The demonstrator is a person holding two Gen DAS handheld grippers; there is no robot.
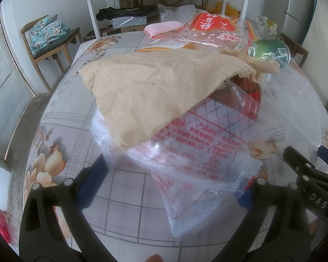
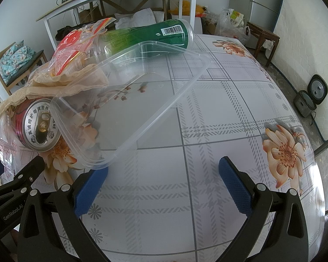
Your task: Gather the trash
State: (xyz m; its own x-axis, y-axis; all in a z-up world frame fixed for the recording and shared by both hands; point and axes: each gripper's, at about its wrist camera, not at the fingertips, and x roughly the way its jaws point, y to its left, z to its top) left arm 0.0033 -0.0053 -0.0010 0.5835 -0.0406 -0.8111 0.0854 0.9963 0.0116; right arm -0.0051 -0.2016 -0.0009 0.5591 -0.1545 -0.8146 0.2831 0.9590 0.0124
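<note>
Left wrist view: the left gripper (image 1: pixel 170 187), jaws wide, straddles a clear plastic wrapper printed with red text (image 1: pixel 196 152) lying on the floral-patterned tablecloth (image 1: pixel 61 109); whether its blue pads (image 1: pixel 94 181) touch the film cannot be told. A crumpled beige paper napkin (image 1: pixel 146 91) drapes over the wrapper's far end and covers most of one red drink can (image 1: pixel 245 100). Far right lie a red-and-clear snack bag (image 1: pixel 216 28), a pink ridged cloth (image 1: pixel 164 29) and one green-labelled plastic bottle (image 1: pixel 266 48), its neck hidden.

Right wrist view: the right gripper (image 2: pixel 164 185), jaws wide and empty, hovers over bare tablecloth (image 2: pixel 207 131). This view alone shows the red can's silver top (image 2: pixel 41 128), one clear rectangular plastic container (image 2: pixel 129 100) tilted against the heap just right of the can, and the bottle's (image 2: pixel 150 37) full length, lying on its side behind the container. The napkin (image 2: pixel 61 80) and snack bag (image 2: pixel 72 41) appear only in part, at the left. A small black appliance (image 2: pixel 310 100) stands on the floor, far right.
</note>
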